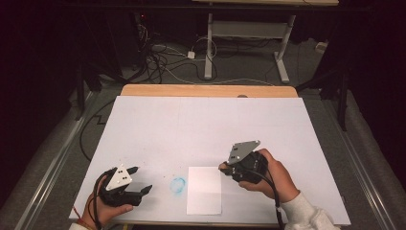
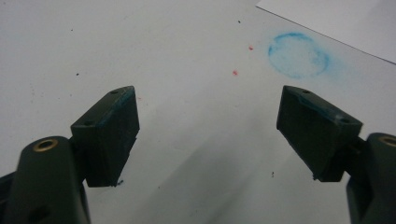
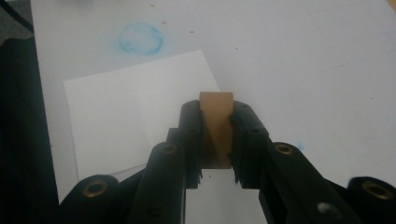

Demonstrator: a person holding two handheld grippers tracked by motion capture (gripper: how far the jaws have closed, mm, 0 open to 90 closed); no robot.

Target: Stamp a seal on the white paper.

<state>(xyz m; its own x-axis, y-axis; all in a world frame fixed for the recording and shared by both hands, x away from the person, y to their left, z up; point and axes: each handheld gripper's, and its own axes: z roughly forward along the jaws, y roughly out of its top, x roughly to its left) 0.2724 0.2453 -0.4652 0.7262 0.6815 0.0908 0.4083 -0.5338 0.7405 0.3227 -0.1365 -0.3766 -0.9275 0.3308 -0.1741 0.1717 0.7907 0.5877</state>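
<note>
My right gripper (image 1: 224, 167) is near the front of the white board, by the right edge of a white paper sheet (image 1: 205, 189). In the right gripper view my right gripper (image 3: 216, 116) is shut on a small brown block (image 3: 215, 100), held upright just above the paper sheet (image 3: 135, 107). At the front left, my left gripper (image 1: 142, 178) rests low over the board. Its jaws stand wide apart in the left gripper view, where my left gripper (image 2: 208, 126) has nothing between its pads.
A smudged blue ring (image 1: 178, 185) marks the white board (image 1: 191, 124) between the two grippers, also seen as the blue ring (image 2: 299, 55) and the blue ring (image 3: 141, 38). A wooden table edge (image 1: 206, 91) shows behind the board. Cables (image 1: 158, 57) and a desk frame (image 1: 249, 33) stand on the floor beyond.
</note>
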